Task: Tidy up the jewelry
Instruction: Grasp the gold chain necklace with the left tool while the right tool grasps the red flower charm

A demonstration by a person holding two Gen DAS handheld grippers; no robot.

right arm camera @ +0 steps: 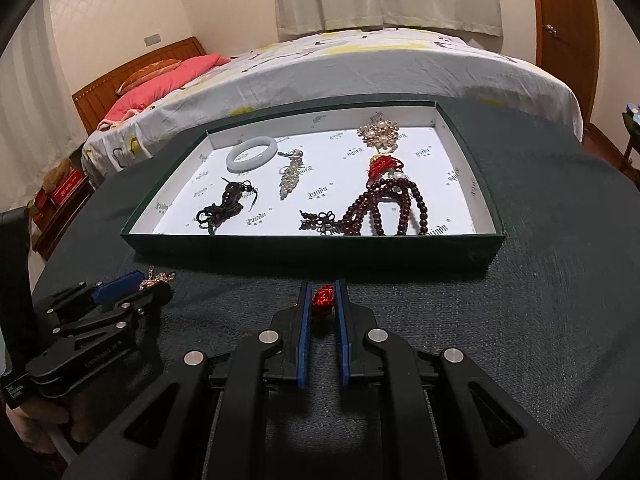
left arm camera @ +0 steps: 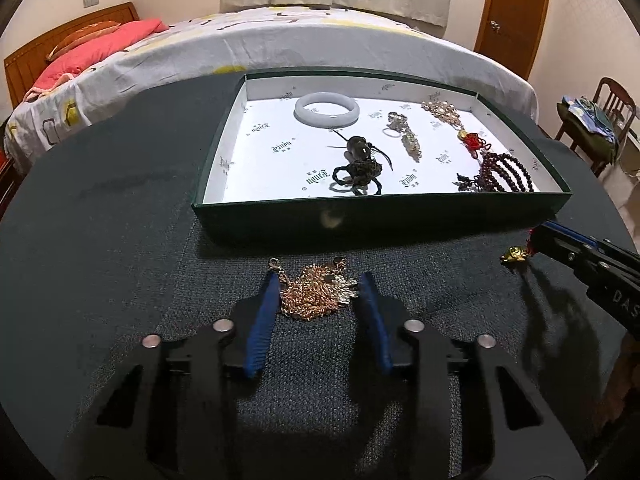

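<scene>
Presently, catalogued as found:

Tray: shallow dark-green cardboard box with white printed lining (left arm camera: 380, 220), lying flat on the round dark-grey fabric-covered worktop (left arm camera: 120, 240); it serves as the collecting place for the sorted pieces.

Already in the tray: pale grey-white stone bangle (left arm camera: 326, 109), black cord pendant with dark stone (left arm camera: 358, 164), silver crystal brooch with ring (left arm camera: 406, 136), gold-and-pearl cluster brooch (left arm camera: 440, 110), red knotted charm (left arm camera: 474, 142) and dark-red wooden bead strand (left arm camera: 506, 176), laid apart from one another, most likely so nothing tangles.

Loose item one: rose-gold chain necklace, heaped (left arm camera: 314, 294), on the worktop just in front of the tray's near wall.

Left claw (left arm camera: 318, 294): blue-padded fingers (left arm camera: 262, 312) straddle the heap, pads touching its edges at either side; whether they are pressing enough to hold it cannot be told. Chain is bunched, judged easier to lift as one clump.

Loose item two: small gold charm on red knotted cord (right arm camera: 323, 298), clear of the tray, near its front wall.

Right claw (right arm camera: 323, 300): closed on the red knot, gold charm (left arm camera: 514, 255) dangling beyond the tips; gripping the cord probably gives a surer hold than the smooth metal.

Stage, judged: two pieces remain outside the tray.
</scene>
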